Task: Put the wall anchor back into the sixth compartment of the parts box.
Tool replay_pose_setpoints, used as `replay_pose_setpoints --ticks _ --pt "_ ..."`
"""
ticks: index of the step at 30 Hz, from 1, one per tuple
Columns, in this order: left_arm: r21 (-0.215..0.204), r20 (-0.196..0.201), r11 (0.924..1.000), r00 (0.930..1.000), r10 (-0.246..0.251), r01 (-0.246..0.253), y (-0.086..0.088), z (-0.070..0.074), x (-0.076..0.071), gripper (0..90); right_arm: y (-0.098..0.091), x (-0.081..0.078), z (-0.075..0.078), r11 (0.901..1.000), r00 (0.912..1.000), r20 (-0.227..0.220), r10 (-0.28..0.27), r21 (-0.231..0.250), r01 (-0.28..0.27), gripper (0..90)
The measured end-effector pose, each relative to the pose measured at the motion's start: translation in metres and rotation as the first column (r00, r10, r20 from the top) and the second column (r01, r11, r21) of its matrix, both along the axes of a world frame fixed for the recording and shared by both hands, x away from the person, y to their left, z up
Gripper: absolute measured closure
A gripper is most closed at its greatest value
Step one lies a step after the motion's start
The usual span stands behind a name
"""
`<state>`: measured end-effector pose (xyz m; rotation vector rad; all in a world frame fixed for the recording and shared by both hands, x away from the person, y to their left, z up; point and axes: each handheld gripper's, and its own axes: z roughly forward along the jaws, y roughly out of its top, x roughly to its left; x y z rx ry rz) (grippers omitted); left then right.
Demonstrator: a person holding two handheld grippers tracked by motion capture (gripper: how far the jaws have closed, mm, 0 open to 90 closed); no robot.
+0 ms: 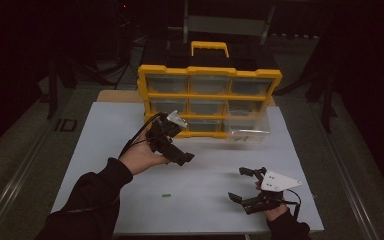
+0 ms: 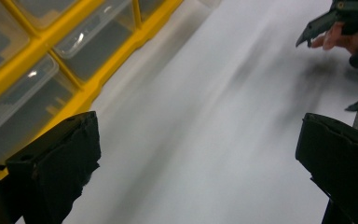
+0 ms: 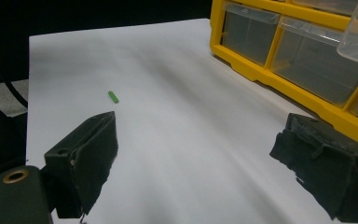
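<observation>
Both grippers stood open and empty over the white table (image 1: 130, 130).
The left gripper (image 1: 177, 152) hovered just before the yellow drawer cabinet (image 1: 210, 92); the right gripper (image 1: 245, 184) sat near the front edge. One clear drawer (image 1: 249, 131) appeared pulled out. A small green piece (image 1: 166, 195), possibly a peg, lay apart.

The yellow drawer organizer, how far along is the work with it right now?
Done so far: one clear drawer at the lower right of the yellow drawer organizer is pulled out over the table. In hand: nothing; the left gripper and right gripper are both open and empty. Left, most likely: picking up the small green piece lying loose on the table, probably for the open drawer, then closing it.
</observation>
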<state>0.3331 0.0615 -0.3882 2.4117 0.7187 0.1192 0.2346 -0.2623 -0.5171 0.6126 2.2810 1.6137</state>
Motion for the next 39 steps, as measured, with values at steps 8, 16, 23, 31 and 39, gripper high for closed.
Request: replay_pose_setpoints --ticks 8,16,23,31,39 --pt "0.004 -0.009 0.9998 0.9998 -0.019 0.019 0.015 -0.019 -0.01 0.0 0.0 0.0 0.0 1.0 1.0 0.002 -0.001 -0.001 0.001 10.8" --pt "0.032 -0.002 0.9984 0.9989 -0.046 0.046 0.021 -0.035 -0.02 0.0 0.0 0.0 0.001 1.0 1.0 0.003 -0.002 -0.001 0.002 10.8" --pt "0.02 -0.009 0.9971 0.9972 -0.074 0.074 0.028 -0.051 -0.031 0.0 0.001 0.0 0.001 1.0 1.0 0.006 -0.002 -0.005 0.002 10.8" --pt "0.034 -0.015 0.9946 0.9951 -0.097 0.098 0.031 -0.07 -0.047 0.0 0.0 0.0 0.001 1.0 1.0 0.003 -0.003 -0.002 0.003 10.8" --pt "0.047 -0.028 0.9931 0.994 -0.106 0.107 0.035 -0.088 -0.056 1.6 0.001 0.0 0.001 1.0 1.0 0.004 -0.002 -0.004 0.002 10.8"
